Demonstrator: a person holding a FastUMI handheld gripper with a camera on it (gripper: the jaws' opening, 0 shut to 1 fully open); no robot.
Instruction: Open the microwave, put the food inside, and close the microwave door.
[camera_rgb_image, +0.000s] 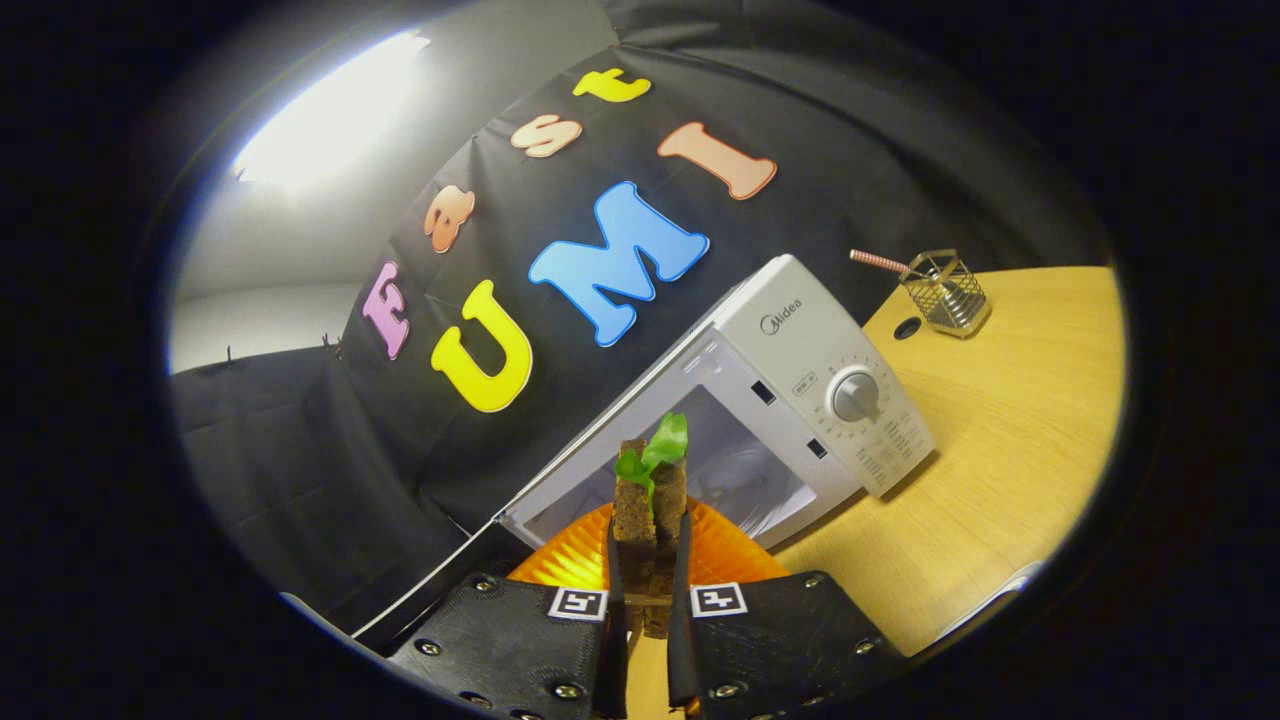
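Fingers (648, 600) nearly closed, pinching the sandwich (648, 510) over the orange plate (720, 555) before the open microwave (790, 400)

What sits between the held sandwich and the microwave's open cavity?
The orange plate, seen in the gripper view; the tongs grip the sandwich above it, before the microwave.

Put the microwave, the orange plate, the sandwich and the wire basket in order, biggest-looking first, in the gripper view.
1. White microwave
2. Orange ridged plate
3. Brown sandwich with green lettuce, pinched in the claw and nearest, so it looks bigger
4. Metal wire basket, farthest
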